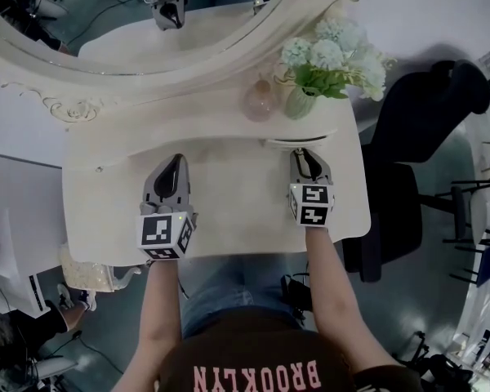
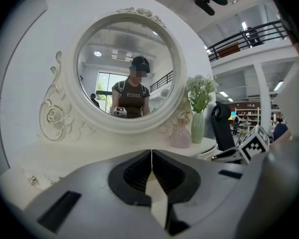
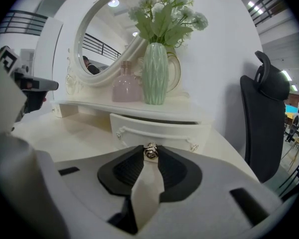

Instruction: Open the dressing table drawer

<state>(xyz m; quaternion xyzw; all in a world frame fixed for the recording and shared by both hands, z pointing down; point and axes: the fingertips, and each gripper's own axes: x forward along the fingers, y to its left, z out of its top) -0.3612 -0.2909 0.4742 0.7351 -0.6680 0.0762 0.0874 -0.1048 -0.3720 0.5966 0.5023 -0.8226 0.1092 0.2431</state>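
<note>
Under the raised shelf [image 3: 97, 106] at the right of the table [image 1: 229, 227], the drawer [image 3: 157, 129] shows its white front, which stands slightly forward of the shelf edge above it. My right gripper [image 3: 150, 154] has its jaws drawn narrow on the small metal knob [image 3: 150, 151] in the middle of that front, pinching it at their tips. Directly above the drawer, on the shelf, stand a green ribbed vase [image 3: 155, 73] of pale flowers [image 3: 169, 11] and, just left of it, a pink bottle [image 3: 125, 87]. Left of the drawer, my left gripper [image 2: 151, 156] is over the bare table with its jaws pressed together on nothing. Behind and left of the drawer rises the round mirror [image 2: 104, 49] in its carved white frame. Right of the drawer, off the table, stands a black chair [image 3: 266, 118].
</note>
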